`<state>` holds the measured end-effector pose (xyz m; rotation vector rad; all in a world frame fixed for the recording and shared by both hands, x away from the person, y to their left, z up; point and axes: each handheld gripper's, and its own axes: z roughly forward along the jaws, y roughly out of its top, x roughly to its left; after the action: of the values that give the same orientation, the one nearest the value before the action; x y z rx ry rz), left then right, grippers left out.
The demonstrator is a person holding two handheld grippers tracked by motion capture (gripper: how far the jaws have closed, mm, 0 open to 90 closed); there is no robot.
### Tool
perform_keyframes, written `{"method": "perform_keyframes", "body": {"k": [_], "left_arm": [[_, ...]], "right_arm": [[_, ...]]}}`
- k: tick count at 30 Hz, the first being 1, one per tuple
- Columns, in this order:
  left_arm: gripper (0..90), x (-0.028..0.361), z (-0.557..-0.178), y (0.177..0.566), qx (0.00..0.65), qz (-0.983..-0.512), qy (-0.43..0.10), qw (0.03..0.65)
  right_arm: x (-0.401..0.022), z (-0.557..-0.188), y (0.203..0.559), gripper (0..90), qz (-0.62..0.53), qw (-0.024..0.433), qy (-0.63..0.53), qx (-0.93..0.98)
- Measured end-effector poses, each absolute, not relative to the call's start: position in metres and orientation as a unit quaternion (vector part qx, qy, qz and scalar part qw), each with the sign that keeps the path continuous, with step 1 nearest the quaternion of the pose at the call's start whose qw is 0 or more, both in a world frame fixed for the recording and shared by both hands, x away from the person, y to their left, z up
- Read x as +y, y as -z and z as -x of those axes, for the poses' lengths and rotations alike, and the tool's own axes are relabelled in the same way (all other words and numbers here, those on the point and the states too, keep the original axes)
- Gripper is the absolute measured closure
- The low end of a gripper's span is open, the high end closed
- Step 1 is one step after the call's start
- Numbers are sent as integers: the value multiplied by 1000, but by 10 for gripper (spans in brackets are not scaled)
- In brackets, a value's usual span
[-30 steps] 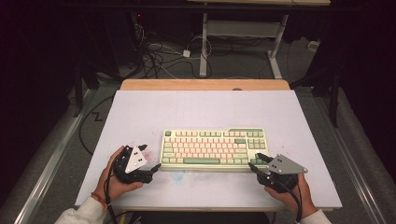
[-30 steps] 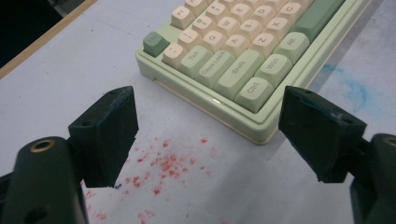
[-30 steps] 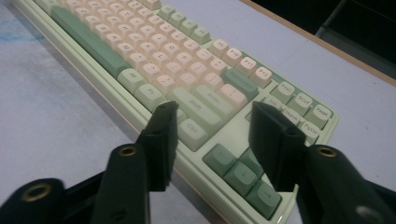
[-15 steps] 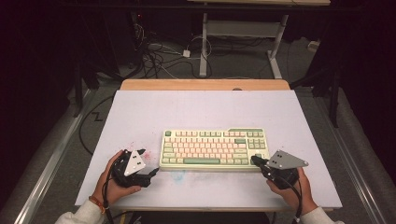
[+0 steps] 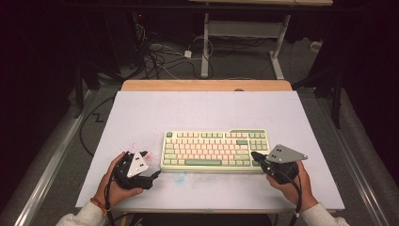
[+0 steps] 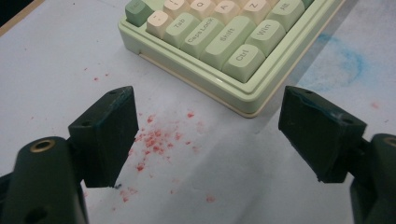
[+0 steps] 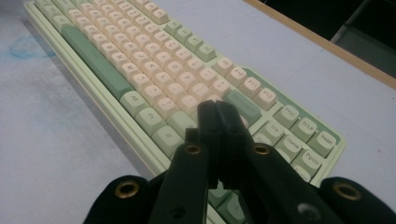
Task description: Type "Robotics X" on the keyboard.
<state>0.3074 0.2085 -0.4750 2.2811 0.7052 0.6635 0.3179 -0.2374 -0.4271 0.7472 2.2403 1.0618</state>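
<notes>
A pale green keyboard (image 5: 215,149) w/ cream and green keys lies flat near the front-middle of a white table (image 5: 202,108), long side running left to right across the high view.

Left gripper (image 5: 151,175), held in the person's left hand (image 5: 115,186), sits on the table just beside the keyboard's front-left corner, slightly nearer the person than the board, not touching it. In the left gripper view its two black jaws stand wide apart w/ nothing between them but bare tabletop. The keyboard (image 6: 224,46) corner w/ the Ctrl, Shift and Caps Lock keys lies just ahead of the jaws, a small gap of table in between. Red specks (image 6: 156,140) dot the surface near one jaw; a faint blue smudge (image 6: 345,60) shows beside the keyboard's front edge.

Right gripper (image 5: 254,155), held in the person's right hand (image 5: 294,183), is at the keyboard's front-right corner. Its jaws have just been closing and are now pressed together, nothing between them. In the right gripper view the closed tips (image 7: 217,116) hang over the right-hand end of the keyboard (image 7: 140,70), above the keys near the bottom-right of the main block; can't tell whether they touch a key. The nav keys and the far-right column lie to the right of the tips in that view, the long green space bar (image 7: 93,60) to the left.

A grey three-cornered plate (image 5: 283,153) tops the right gripper; a similar one (image 5: 136,162) tops the left.
</notes>
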Motion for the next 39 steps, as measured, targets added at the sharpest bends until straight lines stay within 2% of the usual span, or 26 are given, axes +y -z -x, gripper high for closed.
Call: {"method": "perform_keyframes", "body": {"k": [17,36,39], "left_arm": [[187,206,-307,477,265,-875,-247,321],[188,205,-307,477,269,-875,-239,324],[239,206,-308,476,281,-870,-232,331]], "right_arm": [[-215,-340,427,899,-264,259,-377,849],[-205,-352,448,899,-262,235,-340,872],[-207,-354,452,899,-266,232,-333,874]]}}
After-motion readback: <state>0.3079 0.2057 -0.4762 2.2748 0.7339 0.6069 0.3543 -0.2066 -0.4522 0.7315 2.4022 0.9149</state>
